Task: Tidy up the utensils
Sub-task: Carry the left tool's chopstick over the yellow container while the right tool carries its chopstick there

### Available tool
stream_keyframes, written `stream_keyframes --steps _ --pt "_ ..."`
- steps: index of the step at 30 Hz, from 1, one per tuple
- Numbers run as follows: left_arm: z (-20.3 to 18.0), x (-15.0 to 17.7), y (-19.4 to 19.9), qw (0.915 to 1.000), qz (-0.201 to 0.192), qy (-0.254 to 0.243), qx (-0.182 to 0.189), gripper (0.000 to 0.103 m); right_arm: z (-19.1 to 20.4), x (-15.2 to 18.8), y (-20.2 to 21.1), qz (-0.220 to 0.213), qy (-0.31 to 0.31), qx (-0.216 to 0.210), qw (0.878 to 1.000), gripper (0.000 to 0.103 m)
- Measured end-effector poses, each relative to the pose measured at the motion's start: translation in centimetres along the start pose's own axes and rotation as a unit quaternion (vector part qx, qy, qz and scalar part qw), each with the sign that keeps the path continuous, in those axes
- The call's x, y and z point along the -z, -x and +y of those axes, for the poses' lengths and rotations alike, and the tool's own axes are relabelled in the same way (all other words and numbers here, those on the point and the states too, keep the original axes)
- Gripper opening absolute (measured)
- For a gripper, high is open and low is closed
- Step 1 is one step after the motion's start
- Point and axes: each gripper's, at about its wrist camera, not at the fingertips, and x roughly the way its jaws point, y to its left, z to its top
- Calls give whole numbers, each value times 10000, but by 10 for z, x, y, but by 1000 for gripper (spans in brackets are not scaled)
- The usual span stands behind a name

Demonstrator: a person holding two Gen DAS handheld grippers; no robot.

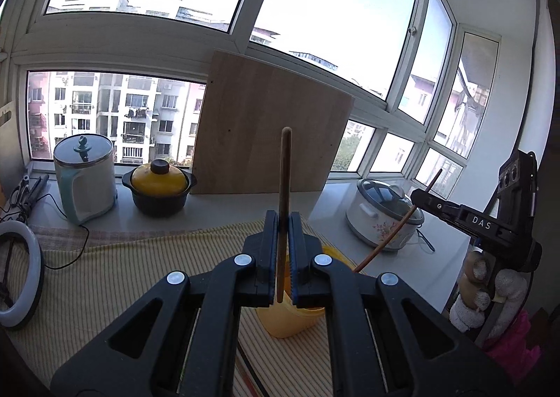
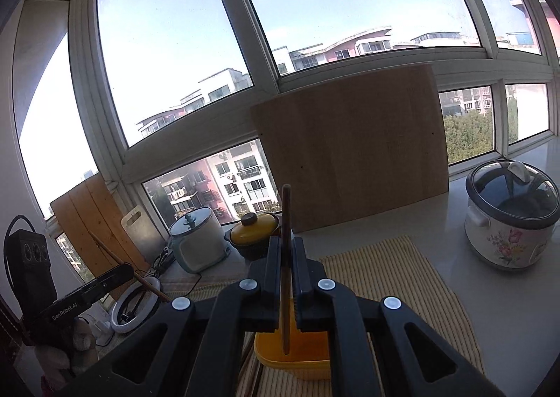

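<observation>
1. Chopsticks: you hold one in each gripper. The left gripper [image 1: 282, 222] is clamped on a brown chopstick [image 1: 284, 187], and the right gripper [image 2: 286, 246] is clamped on a second chopstick [image 2: 286, 222].
2. Each stick stands close to upright between its jaws, long axis vertical, lower tip pointing down.
3. The yellow holder cup [image 1: 290, 320] stands on the striped mat [image 1: 105, 285], directly below and just ahead of both grippers. In the right wrist view its open mouth [image 2: 297, 351] sits right under the stick's lower tip.
4. Seen from the left, the right gripper's stick leans, its lower end already near the cup's rim; whether it is inside I cannot tell.
5. The move turns on this alignment: stick axis vertical, cup opening below. Judging by the views, the right stick looks nearer to going in.
6. Lower straight down along the axis; tilting risks catching the rim or tipping the cup.
7. A spare stick [image 1: 250, 372] lies on the mat beside the cup.
</observation>
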Motion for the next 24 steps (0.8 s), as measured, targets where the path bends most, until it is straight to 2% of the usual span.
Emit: stream_keyframes --steps 6,13,24 --pt "-14 -4 -18 9999 52 -34 109 3 -13 4 -5 69 -35 132 9999 3" --pt "-21 2 -44 9992 349 -1 203 3 -26 14 -13 225 -113 197 9995 3" --pt "-10 22 -69 9966 758 241 224 3 -35 36 -34 572 -128 285 9979 3"
